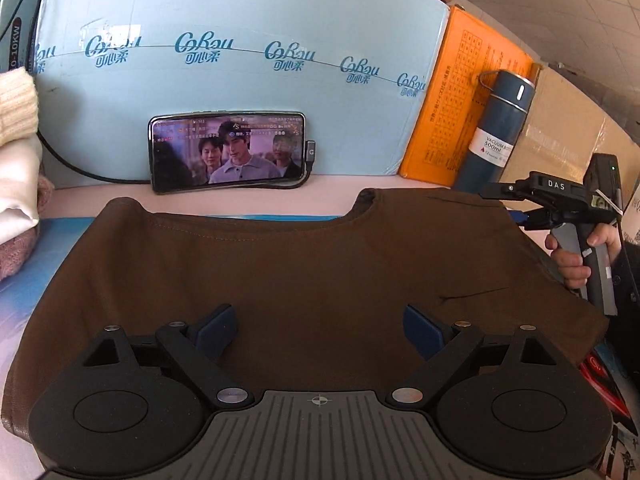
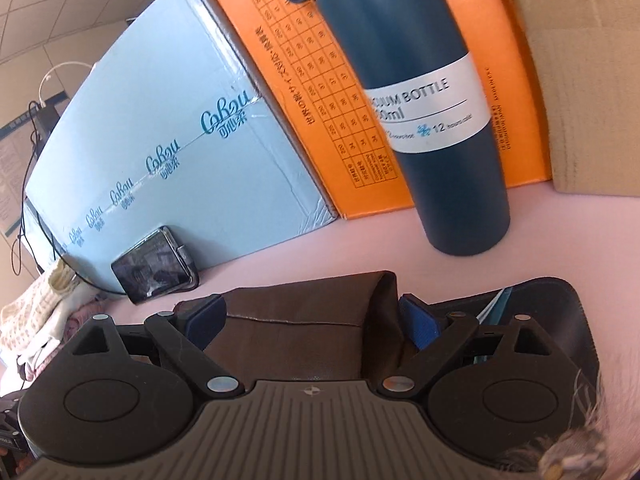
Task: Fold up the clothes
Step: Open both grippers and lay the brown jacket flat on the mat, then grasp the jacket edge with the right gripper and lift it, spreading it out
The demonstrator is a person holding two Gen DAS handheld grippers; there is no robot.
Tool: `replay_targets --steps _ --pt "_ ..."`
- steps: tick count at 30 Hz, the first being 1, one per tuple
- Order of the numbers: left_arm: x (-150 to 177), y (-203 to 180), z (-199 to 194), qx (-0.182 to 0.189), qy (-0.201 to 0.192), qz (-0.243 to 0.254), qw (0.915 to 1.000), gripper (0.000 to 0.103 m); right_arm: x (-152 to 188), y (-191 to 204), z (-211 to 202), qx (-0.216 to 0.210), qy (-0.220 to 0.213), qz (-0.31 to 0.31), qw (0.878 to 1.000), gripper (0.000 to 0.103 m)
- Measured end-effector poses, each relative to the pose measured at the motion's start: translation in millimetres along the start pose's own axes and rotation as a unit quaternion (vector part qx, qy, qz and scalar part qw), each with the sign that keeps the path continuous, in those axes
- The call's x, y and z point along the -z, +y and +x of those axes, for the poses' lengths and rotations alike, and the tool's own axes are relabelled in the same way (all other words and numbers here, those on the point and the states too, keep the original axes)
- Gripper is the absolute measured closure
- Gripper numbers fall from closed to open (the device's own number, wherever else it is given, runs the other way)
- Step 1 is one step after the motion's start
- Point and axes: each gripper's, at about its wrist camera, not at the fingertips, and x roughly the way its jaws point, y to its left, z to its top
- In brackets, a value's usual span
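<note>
A brown garment (image 1: 280, 276) of smooth, matte woven cloth lies spread flat on the pale pink table (image 1: 328, 184), its curved neckline turned toward the far boxes. The left gripper (image 1: 320, 330) hovers above its near part with the two blue padded fingers (image 1: 218, 330) standing wide apart and nothing between them. The right gripper (image 2: 310, 322) is at the far right corner of the garment; its jaws are also wide, and a folded edge of the brown cloth lies between them, but I cannot tell if the pads touch it. Behind the garment a phone (image 1: 227, 151) with a glossy lit screen leans on a light blue carton (image 1: 240, 72) with printed letters. Next to it stands an orange cardboard box (image 1: 468, 92) with a printed table, and in front of that a tall, round, dark blue vacuum bottle (image 2: 424, 108) with a white label, closed by its cap. At the left edge a pile of knitted clothes (image 1: 16, 160) in cream and pink is stacked.
</note>
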Motion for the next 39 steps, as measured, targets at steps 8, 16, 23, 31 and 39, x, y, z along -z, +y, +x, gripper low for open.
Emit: replay_targets --steps 8,16,23,31,39 --pt "2.5 -4.8 1.5 0.000 0.001 0.019 0.9998 0.004 -4.7 11.6 -12.0 -0.063 -0.030 -0.017 0.997 0.010" --pt "2.2 -4.0 1.5 0.002 0.000 0.017 0.9999 0.004 3.4 53.1 -18.3 -0.122 -0.003 -0.092 0.988 0.025" --pt "1.4 -3.7 2.3 0.002 0.001 0.017 0.9998 0.004 13.3 55.3 8.7 -0.027 0.005 -0.113 0.993 0.068" --pt "1.6 -2.9 1.7 0.005 -0.002 0.015 0.9999 0.003 14.7 72.2 -15.9 -0.030 -0.054 -0.159 0.985 0.094" --pt "1.0 -6.0 -15.2 0.014 -0.070 0.030 0.9970 0.003 31.2 129.3 -77.7 -0.110 -0.105 -0.220 0.963 0.096"
